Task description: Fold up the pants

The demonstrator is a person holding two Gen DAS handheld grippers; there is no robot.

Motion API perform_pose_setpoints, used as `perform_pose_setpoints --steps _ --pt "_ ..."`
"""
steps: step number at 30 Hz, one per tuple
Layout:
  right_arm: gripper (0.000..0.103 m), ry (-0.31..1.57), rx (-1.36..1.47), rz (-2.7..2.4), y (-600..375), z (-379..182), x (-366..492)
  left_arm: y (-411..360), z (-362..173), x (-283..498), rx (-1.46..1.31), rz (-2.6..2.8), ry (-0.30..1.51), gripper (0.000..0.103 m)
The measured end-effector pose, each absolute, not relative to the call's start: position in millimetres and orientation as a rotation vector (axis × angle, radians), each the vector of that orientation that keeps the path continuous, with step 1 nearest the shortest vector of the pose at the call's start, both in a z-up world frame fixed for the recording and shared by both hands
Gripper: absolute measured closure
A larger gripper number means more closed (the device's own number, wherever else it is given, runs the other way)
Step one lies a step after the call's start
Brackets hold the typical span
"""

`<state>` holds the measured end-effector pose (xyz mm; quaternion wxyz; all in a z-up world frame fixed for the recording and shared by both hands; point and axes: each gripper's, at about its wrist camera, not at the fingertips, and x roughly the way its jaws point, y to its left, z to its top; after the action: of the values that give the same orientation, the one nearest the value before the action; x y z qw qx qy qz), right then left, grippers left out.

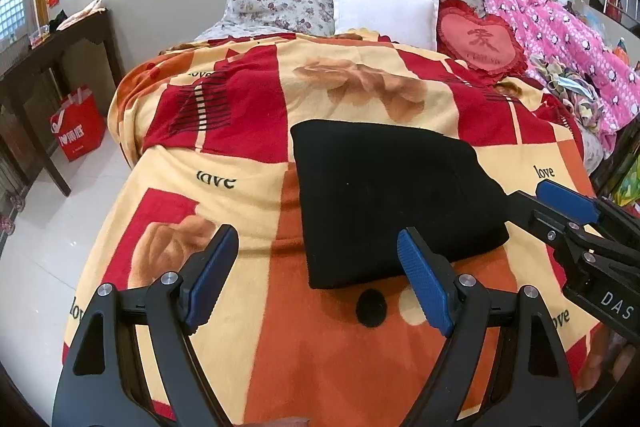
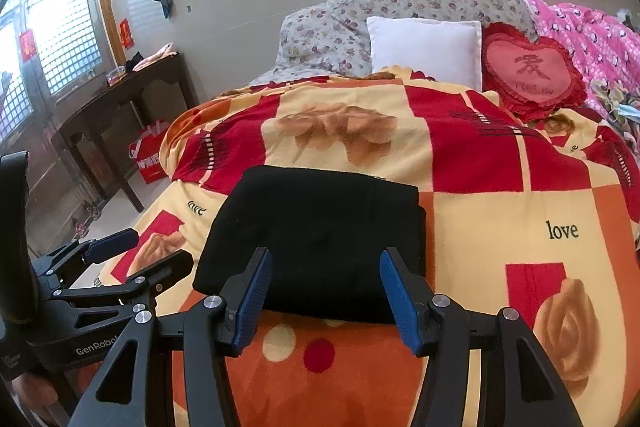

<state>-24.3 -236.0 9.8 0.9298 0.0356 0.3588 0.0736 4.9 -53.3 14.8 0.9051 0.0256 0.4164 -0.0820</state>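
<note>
Black pants (image 1: 392, 203), folded into a thick square, lying flat on the red and yellow blanket (image 1: 248, 155) in the middle of the frame. Left gripper (image 1: 318, 279) at the bottom of the left view, blue fingers (image 1: 426, 287) wide apart, holding nothing, just near the pants' front edge. Right gripper (image 2: 326, 301) at the bottom of the right view, also wide open and empty, hanging over the near edge of the pants (image 2: 320, 239). White pillow (image 1: 384, 13) and red heart cushion (image 1: 480, 41) up top.

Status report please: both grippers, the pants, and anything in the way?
Left gripper open, empty. Right gripper open, empty. Black pants folded into a compact stack on the blanket, nothing holding them. Nothing on or against the pants.
</note>
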Motion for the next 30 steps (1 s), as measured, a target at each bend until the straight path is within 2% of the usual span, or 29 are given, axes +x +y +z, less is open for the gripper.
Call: perform_pose_setpoints --steps 30 --pt "0.049 0.755 0.062 0.164 -233.6 6.2 -20.6 -52.9 10.5 7.3 0.065 -0.158 0.872 0.02"
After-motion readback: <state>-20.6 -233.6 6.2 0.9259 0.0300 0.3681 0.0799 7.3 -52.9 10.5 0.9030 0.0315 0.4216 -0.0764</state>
